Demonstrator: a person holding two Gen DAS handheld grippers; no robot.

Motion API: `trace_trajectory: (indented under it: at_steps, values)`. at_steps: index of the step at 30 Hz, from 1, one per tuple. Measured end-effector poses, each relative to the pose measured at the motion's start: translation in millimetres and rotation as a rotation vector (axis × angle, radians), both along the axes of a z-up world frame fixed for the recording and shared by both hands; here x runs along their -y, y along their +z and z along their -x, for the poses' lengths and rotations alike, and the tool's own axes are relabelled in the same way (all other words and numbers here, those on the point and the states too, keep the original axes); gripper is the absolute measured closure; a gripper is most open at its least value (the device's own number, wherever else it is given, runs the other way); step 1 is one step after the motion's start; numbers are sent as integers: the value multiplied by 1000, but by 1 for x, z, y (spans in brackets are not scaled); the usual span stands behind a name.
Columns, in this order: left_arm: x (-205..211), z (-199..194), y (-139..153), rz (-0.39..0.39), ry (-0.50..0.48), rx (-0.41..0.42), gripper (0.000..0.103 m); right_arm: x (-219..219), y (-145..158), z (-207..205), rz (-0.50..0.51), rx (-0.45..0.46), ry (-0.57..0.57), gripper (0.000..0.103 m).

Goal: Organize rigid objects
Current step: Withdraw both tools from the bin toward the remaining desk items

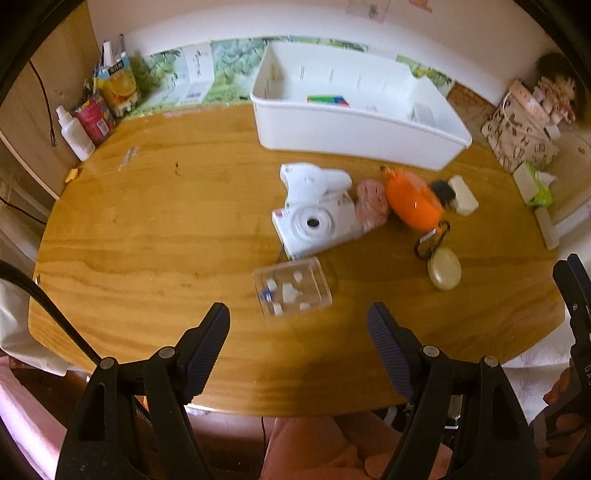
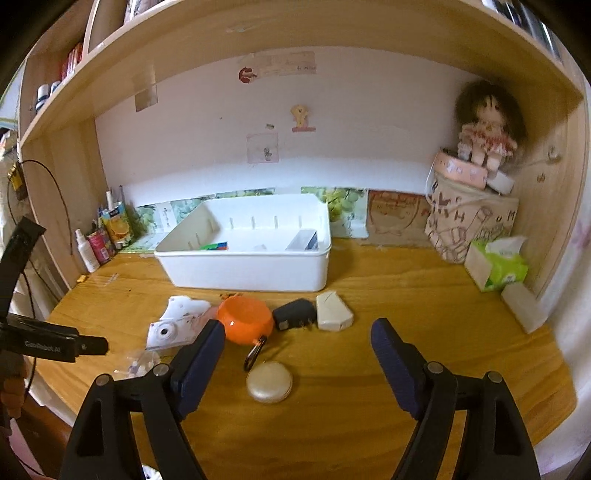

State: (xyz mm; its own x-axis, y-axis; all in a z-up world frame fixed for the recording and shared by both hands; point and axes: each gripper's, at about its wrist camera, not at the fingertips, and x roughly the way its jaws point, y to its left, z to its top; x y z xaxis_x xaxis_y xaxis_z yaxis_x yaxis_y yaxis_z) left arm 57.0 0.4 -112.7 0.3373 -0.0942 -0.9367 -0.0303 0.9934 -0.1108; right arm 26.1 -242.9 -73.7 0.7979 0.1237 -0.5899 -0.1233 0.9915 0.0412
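Observation:
A white bin (image 1: pixel 354 129) (image 2: pixel 247 264) stands at the back of the wooden desk (image 1: pixel 155 236), with a colourful item and a small box inside. In front of it lie a white camera (image 1: pixel 317 225) (image 2: pixel 166 332), a white gadget (image 1: pixel 314 181), an orange round case (image 1: pixel 413 203) (image 2: pixel 245 319) with a carabiner, a black charger (image 2: pixel 295 314), a cream block (image 2: pixel 332 312), a beige oval case (image 1: pixel 444 269) (image 2: pixel 269 381) and a clear plastic box (image 1: pixel 291 290). My left gripper (image 1: pixel 297 328) is open, just short of the clear box. My right gripper (image 2: pixel 295 350) is open above the oval case.
Bottles and a juice carton (image 1: pixel 118 85) crowd the back left corner. A patterned bag (image 2: pixel 469 221), a doll (image 2: pixel 485 125) and a green tissue pack (image 2: pixel 498 264) stand at the right. A shelf board (image 2: pixel 295 33) overhangs the desk.

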Motion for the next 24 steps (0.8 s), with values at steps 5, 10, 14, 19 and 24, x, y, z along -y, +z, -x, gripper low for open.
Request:
trace_trajectory:
  at_steps: [5, 10, 14, 19, 24]
  values:
    - [9, 3, -13, -12, 5, -70, 23, 3, -18, 3, -18, -48, 5, 21]
    - [14, -1, -26, 9, 8, -134, 23, -4, -35, 3, -4, -83, 30, 21]
    - [16, -10, -33, 11, 18, -171, 23, -14, -45, -2, 29, -109, 74, 21]
    - [13, -24, -42, 40, 41, -225, 21, -22, -55, -15, 61, -145, 116, 21]
    - [9, -42, -55, 51, 63, -279, 21, -22, -64, -34, 60, -198, 123, 21]
